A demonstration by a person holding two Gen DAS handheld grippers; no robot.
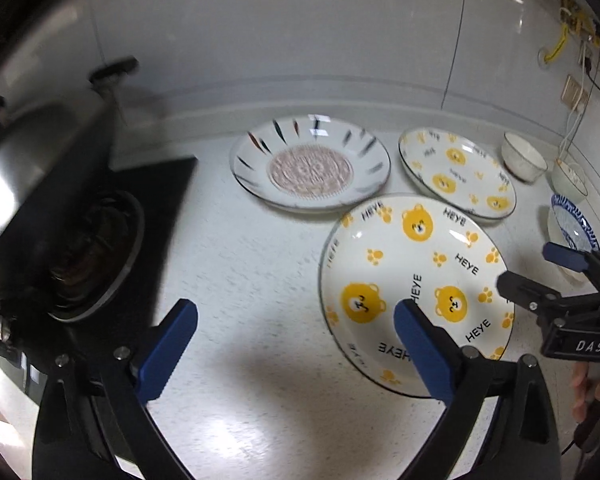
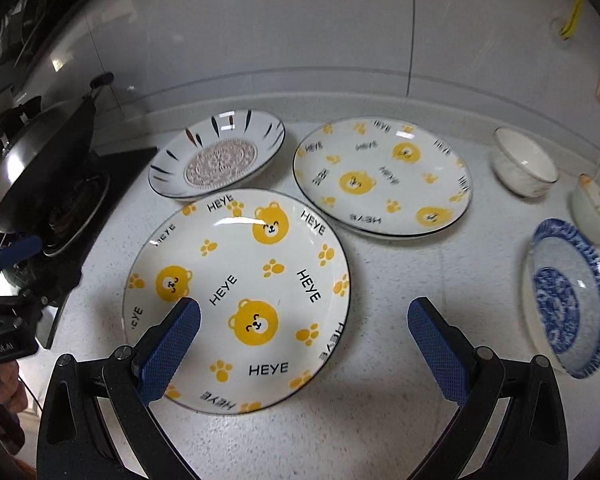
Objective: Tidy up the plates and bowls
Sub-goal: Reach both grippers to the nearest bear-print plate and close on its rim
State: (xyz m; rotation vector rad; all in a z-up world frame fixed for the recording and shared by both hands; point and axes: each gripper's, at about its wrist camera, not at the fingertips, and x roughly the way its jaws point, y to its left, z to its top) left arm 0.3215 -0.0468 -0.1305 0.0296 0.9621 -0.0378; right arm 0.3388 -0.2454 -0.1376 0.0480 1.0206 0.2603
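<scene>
On the white countertop lies a near bear-pattern plate (image 1: 416, 264) (image 2: 260, 272). Behind it lie a second bear plate (image 1: 456, 172) (image 2: 380, 176) and a striped plate with a patterned centre (image 1: 310, 164) (image 2: 216, 160). To the right are a white bowl (image 1: 524, 156) (image 2: 524, 168), a second bowl (image 1: 570, 178) (image 2: 596, 208) and a blue-patterned plate (image 1: 572, 228) (image 2: 568, 296). My left gripper (image 1: 296, 340) is open, with its right finger over the near plate's left rim. My right gripper (image 2: 304, 340) (image 1: 536, 270) is open and holds nothing, with the near plate's right edge between its fingers.
A steel wok (image 1: 32, 184) (image 2: 36, 160) sits on a black gas stove (image 1: 88, 256) at the left. A glossy wall backs the counter. Cables and a socket (image 1: 576, 92) are at the far right. A hand (image 1: 592, 384) holds the right gripper's handle.
</scene>
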